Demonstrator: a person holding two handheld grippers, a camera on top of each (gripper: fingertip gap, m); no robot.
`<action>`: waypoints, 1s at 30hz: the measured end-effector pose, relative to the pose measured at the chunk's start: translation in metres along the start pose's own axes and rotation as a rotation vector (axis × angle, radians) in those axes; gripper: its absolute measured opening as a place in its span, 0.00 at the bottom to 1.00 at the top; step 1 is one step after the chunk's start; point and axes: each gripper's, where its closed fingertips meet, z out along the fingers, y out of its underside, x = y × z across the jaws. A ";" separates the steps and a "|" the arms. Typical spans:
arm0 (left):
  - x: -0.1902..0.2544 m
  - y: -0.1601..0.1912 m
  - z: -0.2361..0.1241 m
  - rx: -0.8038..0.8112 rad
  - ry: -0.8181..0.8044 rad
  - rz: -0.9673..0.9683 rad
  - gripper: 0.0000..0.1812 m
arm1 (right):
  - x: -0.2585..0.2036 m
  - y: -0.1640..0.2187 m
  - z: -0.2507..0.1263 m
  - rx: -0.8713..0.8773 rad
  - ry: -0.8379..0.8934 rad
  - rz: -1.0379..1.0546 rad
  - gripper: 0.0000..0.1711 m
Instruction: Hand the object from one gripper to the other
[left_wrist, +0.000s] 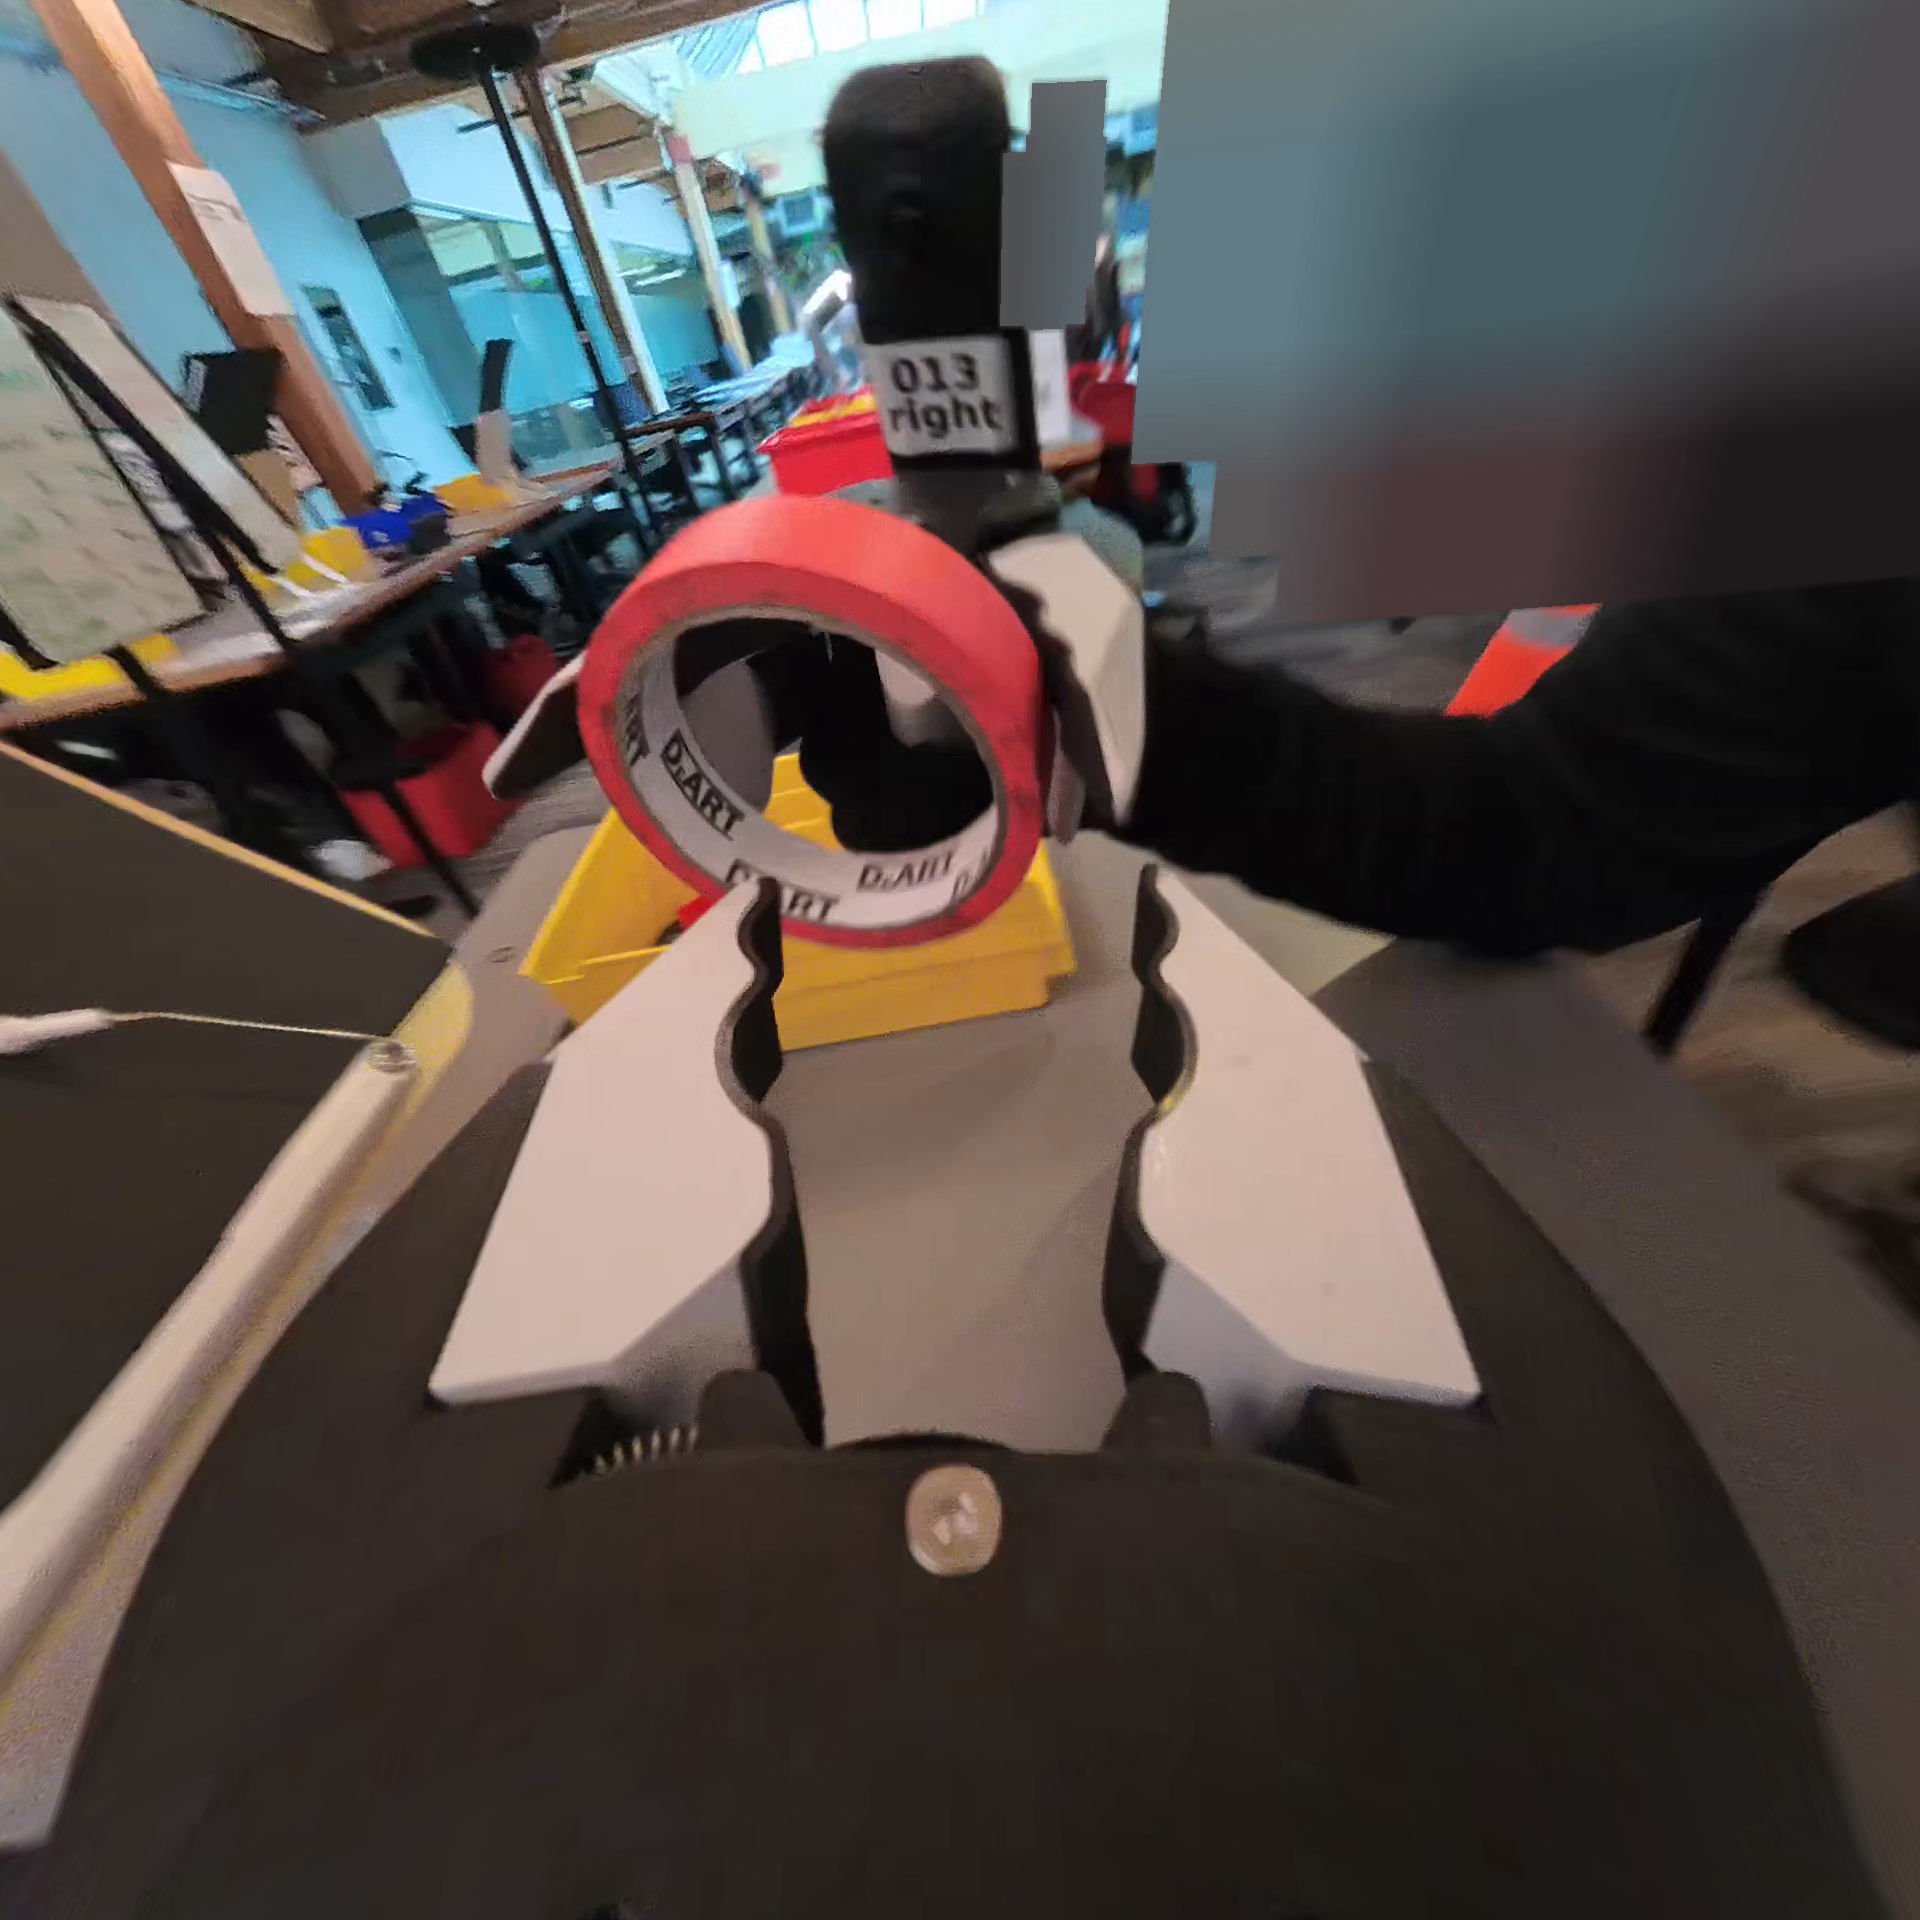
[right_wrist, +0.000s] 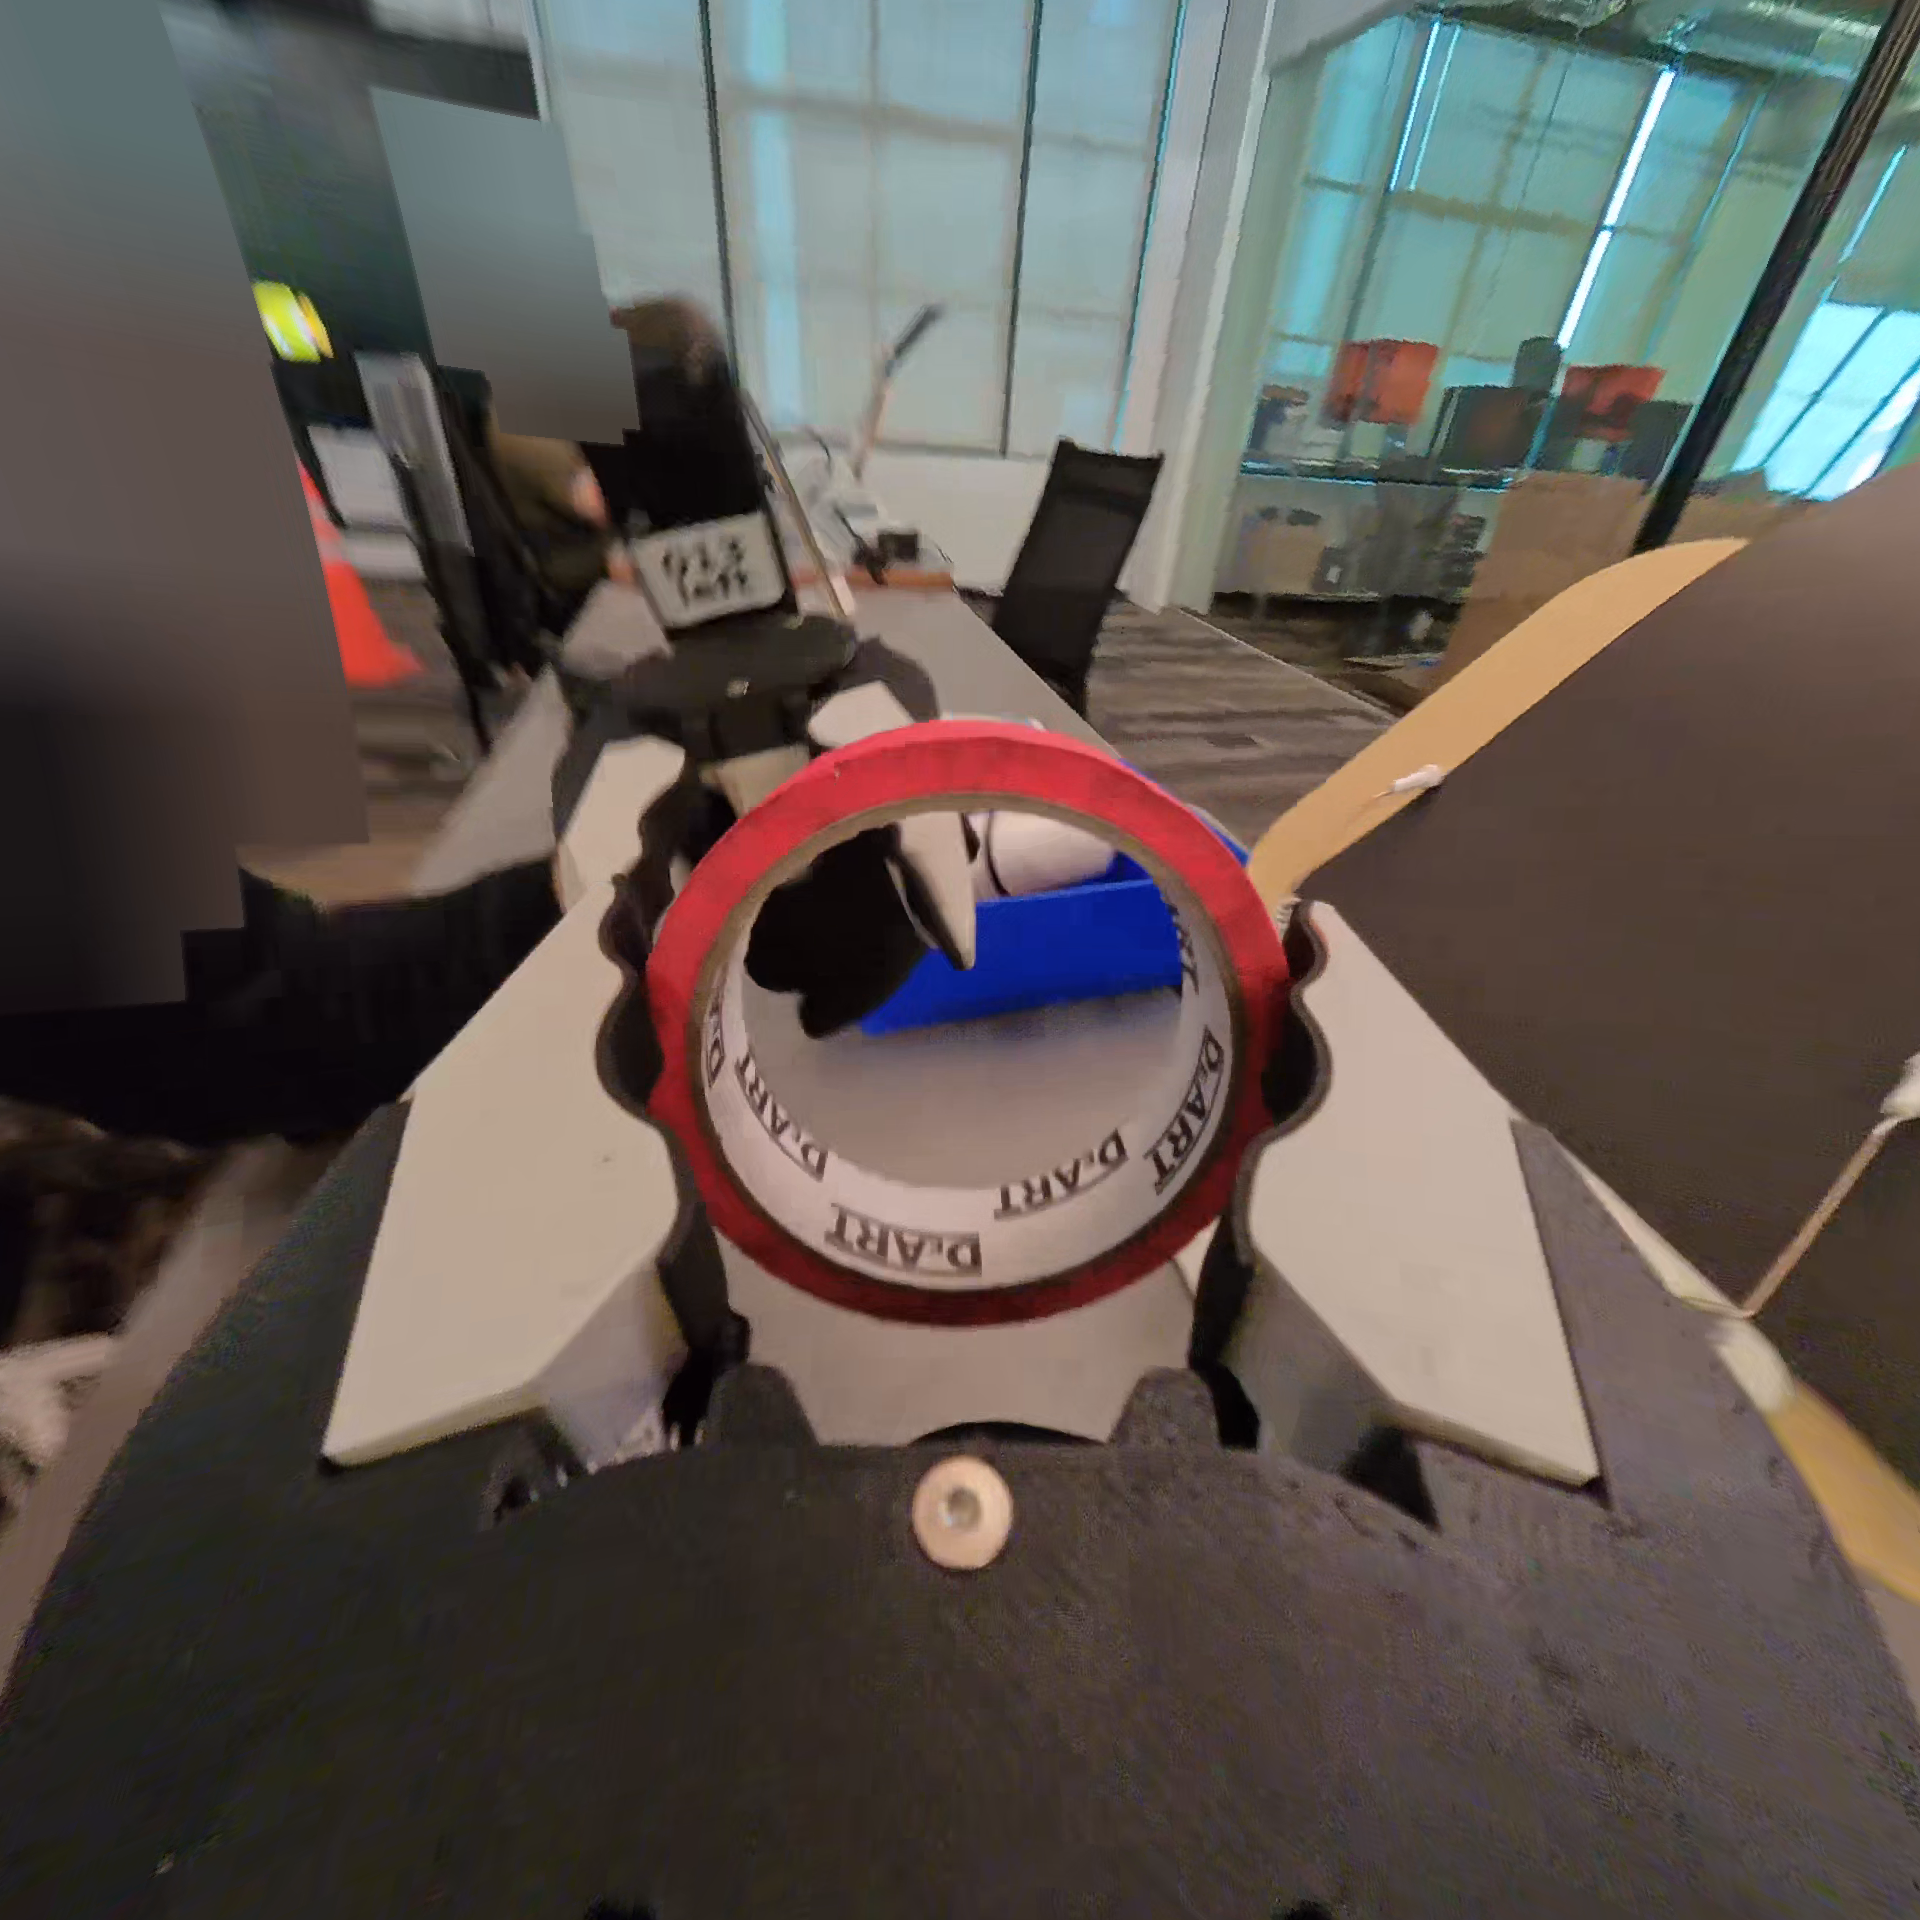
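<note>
A red tape roll with a white printed core is held in the air by my right gripper, which faces me in the left wrist view. In the right wrist view my right gripper is shut on the roll, one finger on each side of its outer wall. My left gripper is open, with the roll's lower rim at its fingertips and its left fingertip over that rim. One of its fingers shows through the roll's hole.
A yellow bin stands on the grey table below the roll, and a blue bin on the other side. A black board with a tan edge stands beside the table. A black sleeve reaches in from the right.
</note>
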 end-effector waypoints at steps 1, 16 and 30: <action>0.001 0.003 0.002 -0.029 -0.022 0.057 0.36 | 0.002 -0.004 -0.002 0.037 -0.022 0.062 0.69; 0.001 0.006 0.036 -0.019 -0.137 0.179 0.23 | 0.007 0.003 0.020 0.227 -0.174 0.449 0.67; 0.038 0.009 0.031 0.016 0.172 0.026 0.10 | -0.033 0.006 0.025 0.162 -0.375 0.427 0.67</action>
